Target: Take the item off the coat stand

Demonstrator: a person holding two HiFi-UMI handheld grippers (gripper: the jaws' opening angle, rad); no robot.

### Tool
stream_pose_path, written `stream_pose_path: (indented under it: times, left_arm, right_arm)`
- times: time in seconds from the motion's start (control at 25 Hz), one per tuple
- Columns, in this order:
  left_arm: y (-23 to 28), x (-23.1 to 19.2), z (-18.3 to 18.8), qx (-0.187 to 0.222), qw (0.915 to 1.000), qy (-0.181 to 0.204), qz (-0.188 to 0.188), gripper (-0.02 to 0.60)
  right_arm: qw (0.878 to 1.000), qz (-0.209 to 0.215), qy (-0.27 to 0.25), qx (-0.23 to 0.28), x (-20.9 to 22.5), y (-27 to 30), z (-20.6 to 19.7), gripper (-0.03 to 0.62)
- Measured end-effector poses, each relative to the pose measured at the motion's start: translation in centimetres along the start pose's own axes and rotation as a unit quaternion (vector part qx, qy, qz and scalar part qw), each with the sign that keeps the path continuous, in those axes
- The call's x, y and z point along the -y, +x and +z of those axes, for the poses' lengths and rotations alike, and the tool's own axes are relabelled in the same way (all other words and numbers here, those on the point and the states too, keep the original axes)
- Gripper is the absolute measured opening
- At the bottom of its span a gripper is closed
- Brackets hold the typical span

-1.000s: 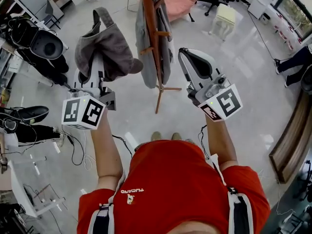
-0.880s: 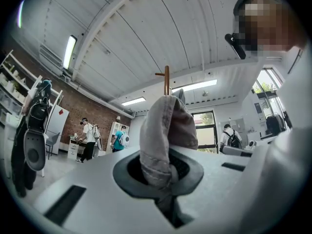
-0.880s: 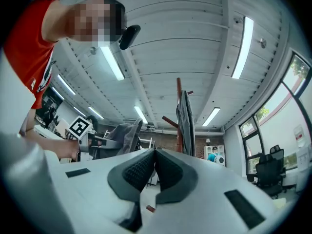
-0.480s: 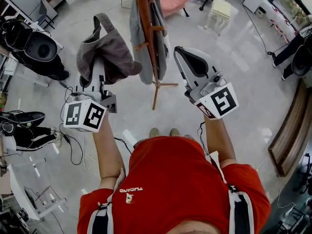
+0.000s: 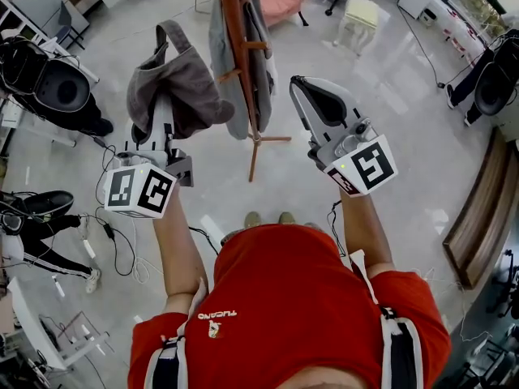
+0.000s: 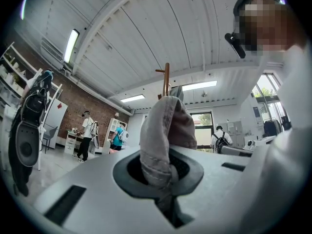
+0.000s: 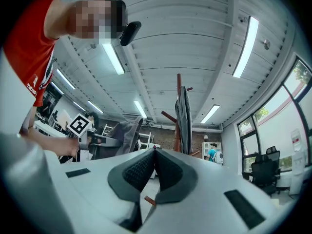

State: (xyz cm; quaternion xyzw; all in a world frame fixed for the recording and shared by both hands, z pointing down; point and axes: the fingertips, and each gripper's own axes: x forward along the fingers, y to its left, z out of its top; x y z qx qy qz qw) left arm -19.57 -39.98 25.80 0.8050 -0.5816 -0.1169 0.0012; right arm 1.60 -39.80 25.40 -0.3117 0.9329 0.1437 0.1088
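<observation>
Black gear (image 5: 61,83) and cables crowd the floor at the left, leaving little room there. The left gripper (image 5: 160,124) keeps its fingers clamped on the grey cloth bag (image 5: 182,83), which hangs free just left of the coat stand (image 5: 233,55). The stand has drifted up the head view in the last second, so the bag looks clear of it. A grey coat (image 5: 263,63) remains hung. The right gripper (image 5: 300,87), fingers together and empty, faces open floor (image 5: 397,128) rightward.
</observation>
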Motion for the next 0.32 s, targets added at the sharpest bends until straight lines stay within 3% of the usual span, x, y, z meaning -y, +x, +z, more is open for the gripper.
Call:
stream_pose_path:
  times: [0.32]
  left_arm:
    - [-0.31, 0.51, -0.11, -0.004, 1.0, -0.002, -0.001, 0.017]
  right_arm:
    - [1.0, -0.002, 0.003, -0.004, 0.0, -0.7, 0.0, 0.025]
